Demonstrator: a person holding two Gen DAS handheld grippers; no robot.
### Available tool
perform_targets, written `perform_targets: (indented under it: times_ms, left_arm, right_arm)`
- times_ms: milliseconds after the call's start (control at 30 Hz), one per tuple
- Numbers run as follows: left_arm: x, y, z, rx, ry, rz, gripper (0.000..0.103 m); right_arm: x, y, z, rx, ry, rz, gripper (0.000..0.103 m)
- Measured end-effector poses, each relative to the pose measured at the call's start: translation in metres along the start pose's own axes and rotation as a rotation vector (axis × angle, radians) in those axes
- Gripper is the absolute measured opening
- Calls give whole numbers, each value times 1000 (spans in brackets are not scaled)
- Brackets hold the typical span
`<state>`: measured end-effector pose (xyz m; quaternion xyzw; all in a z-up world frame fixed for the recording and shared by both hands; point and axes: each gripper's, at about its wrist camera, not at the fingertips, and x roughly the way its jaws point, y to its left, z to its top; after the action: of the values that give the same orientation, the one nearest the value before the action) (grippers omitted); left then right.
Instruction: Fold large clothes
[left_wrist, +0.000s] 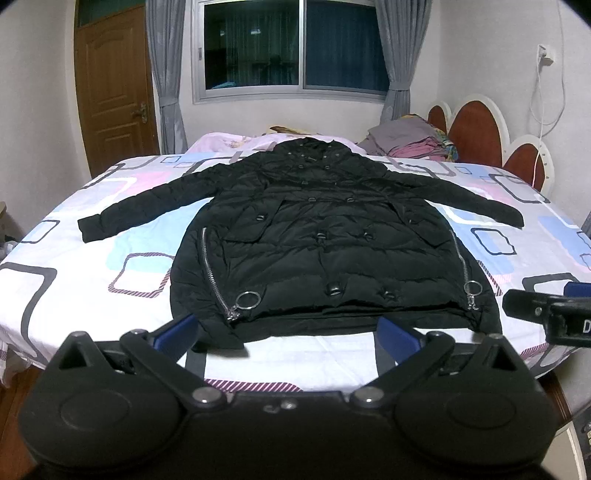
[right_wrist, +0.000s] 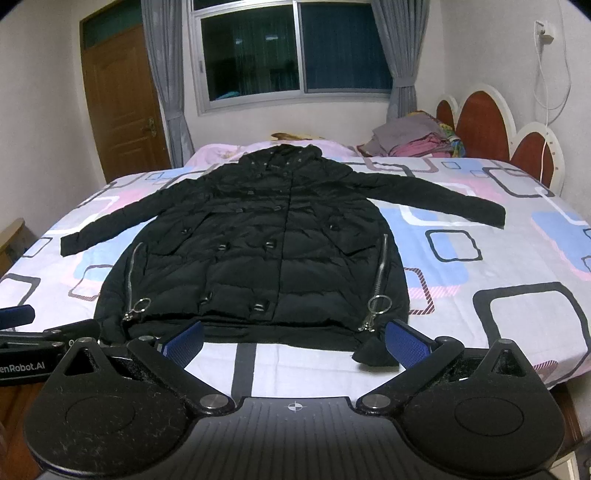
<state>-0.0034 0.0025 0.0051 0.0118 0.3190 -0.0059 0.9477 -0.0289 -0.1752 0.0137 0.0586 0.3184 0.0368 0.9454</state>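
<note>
Across the bed (left_wrist: 92, 280), on its patterned sheet, the black padded coat (left_wrist: 325, 236) lay flat, front up, sleeves stretched to either side and hood toward the window (left_wrist: 291, 51). I saw my left gripper (left_wrist: 288, 332) at the near hem, its blue fingers (left_wrist: 181, 328) spread wide and holding nothing. My right gripper (right_wrist: 293, 341) sat likewise at the hem, fingers (right_wrist: 408, 341) apart and empty. Folded clothes (right_wrist: 410, 138) were stacked by the headboard (right_wrist: 480, 122).

A bed (left_wrist: 74, 266) fills the room under white walls (left_wrist: 33, 110). Behind it, a dark window (left_wrist: 295, 48), grey curtains (left_wrist: 166, 74) and a wooden door (left_wrist: 114, 88). Perhaps night.
</note>
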Motion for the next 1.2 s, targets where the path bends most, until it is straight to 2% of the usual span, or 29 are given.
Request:
perform_targets:
  times_ms: [433,700,933,1200]
  left_arm:
    - [2,-1,2,7,0,0,103]
    - [16,-7,15,84,-33,40,103]
    - [57,9,51,12,-59,-9,103]
    - [138,17,113,-1,-92,-87,103]
  right_arm:
    - [3,-1,2,0,-1,-7,103]
    - [20,-22,18,40,-11,-40,103]
    - [62,-49,52,118,-32,-55,103]
    - [120,-87,113,213,-90,-117,103]
